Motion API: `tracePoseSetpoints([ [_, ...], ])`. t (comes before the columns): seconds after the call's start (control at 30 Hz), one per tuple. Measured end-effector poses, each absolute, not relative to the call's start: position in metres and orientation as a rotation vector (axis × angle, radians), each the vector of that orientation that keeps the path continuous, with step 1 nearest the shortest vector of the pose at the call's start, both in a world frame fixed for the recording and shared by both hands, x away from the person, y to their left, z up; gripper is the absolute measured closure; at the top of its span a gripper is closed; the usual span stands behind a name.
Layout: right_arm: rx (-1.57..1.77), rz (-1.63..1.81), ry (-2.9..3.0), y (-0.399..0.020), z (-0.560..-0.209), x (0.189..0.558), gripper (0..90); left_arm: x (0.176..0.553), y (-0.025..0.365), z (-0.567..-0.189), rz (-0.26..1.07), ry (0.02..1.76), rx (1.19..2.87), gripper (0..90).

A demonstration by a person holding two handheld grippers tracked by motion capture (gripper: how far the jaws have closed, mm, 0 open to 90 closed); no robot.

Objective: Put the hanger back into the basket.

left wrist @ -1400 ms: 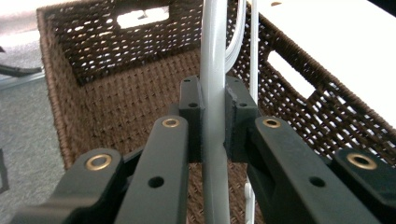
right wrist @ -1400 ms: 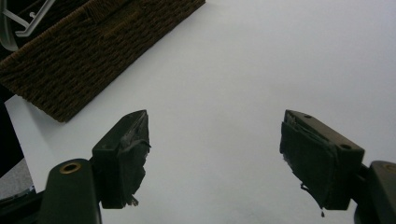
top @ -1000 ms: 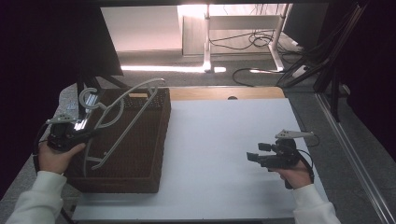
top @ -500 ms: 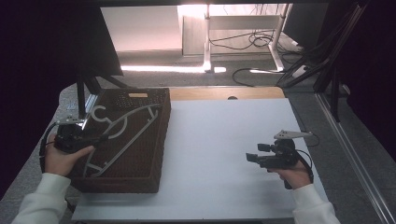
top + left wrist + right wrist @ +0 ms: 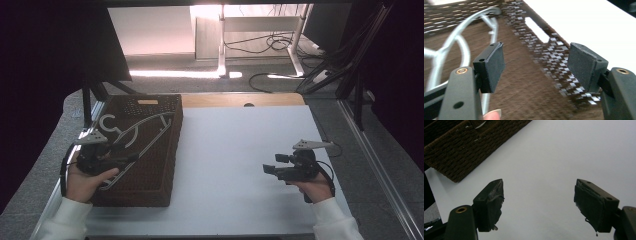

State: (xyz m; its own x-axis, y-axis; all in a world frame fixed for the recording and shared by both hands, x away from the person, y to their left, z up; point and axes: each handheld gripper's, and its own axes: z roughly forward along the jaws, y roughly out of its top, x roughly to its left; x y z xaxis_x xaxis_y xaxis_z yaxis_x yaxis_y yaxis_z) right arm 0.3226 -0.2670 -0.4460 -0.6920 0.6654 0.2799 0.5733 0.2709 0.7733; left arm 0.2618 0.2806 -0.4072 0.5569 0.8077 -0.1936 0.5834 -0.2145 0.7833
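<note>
A dark brown wicker basket (image 5: 135, 196) stands on the left side of the white table (image 5: 240, 150). A silver clothes hanger (image 5: 145, 127) lies flat inside it, hook toward the far left. My left gripper (image 5: 129, 159) hovers low over the basket's near left part, open, with nothing between its pads. In the left gripper view, the open gripper (image 5: 536, 65) looks at the basket weave (image 5: 524, 90), and the hanger (image 5: 456, 42) lies to the left of the jaws. My right gripper (image 5: 270, 166) hangs open over bare table at the right, empty (image 5: 539, 197). The basket's corner (image 5: 461, 152) is farther off.
A wooden strip (image 5: 240, 99) runs along the table's far edge. Beyond it are a desk's legs (image 5: 220, 45) and cables (image 5: 270, 45) on the floor. A dark panel on a stand (image 5: 90, 60) rises at the far left. Grey carpet borders the table on both sides.
The left gripper held the hanger raised above the basket, lowered it, and has let go. The hanger now lies flat in the basket. The right gripper has barely moved.
</note>
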Motion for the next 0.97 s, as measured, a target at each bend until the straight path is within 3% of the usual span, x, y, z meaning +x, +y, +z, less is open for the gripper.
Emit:
tracePoseSetpoints([
  [0.43, 1.093, 1.353, 2.441, -0.257, -0.452, 0.323, 20.2, 0.247, 0.223, -0.424, 0.228, 1.062, 1.901, 29.6],
  [0.97, 1.058, 1.253, 2.429, -0.249, -0.461, 0.321, 13.5, 0.244, 0.22, -0.429, 0.259, 1.056, 1.9, 29.0],
])
